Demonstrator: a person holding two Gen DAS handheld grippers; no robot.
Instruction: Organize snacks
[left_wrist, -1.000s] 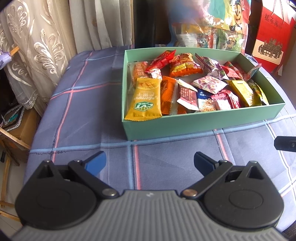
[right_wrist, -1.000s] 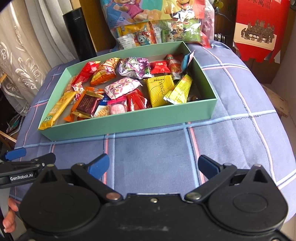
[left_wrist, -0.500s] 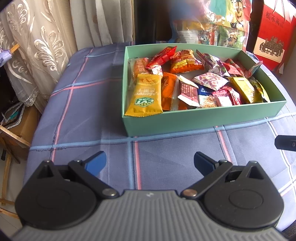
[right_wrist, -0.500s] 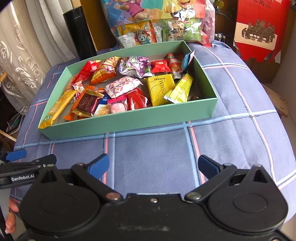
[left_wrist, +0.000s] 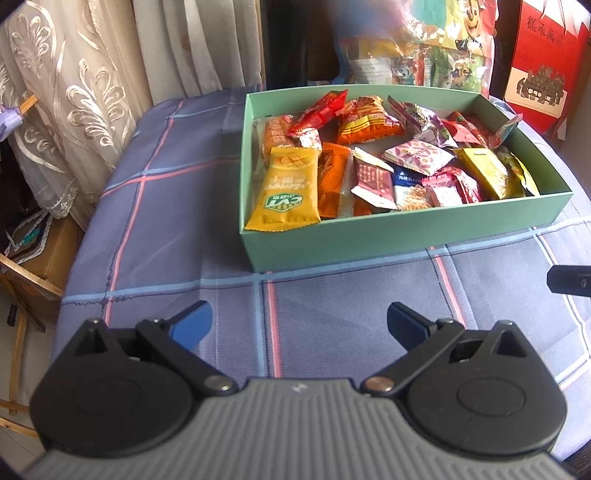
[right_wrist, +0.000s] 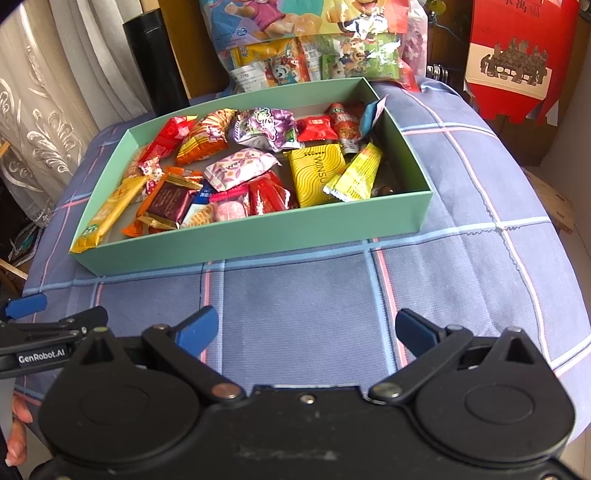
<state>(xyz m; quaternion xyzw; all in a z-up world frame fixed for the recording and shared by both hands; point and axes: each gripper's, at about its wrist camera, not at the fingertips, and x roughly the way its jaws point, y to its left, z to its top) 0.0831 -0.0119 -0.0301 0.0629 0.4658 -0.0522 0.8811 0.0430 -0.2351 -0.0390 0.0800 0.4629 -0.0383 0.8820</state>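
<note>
A mint-green open box sits on a blue checked tablecloth and holds several wrapped snacks. Among them are a yellow-orange mango bar, a dark red wafer pack, a yellow pack and a purple pack. My left gripper is open and empty, over the cloth in front of the box's near left corner. My right gripper is open and empty, in front of the box's near wall. The left gripper's side shows at the left of the right wrist view.
A large cartoon-printed snack bag stands behind the box. A red gift bag hangs at the back right. Lace curtains and a wooden stool are off the table's left edge. The tablecloth falls away at the right.
Both grippers have drifted slightly back from the box; the view of the box has shifted a little. Both stay open and empty.
</note>
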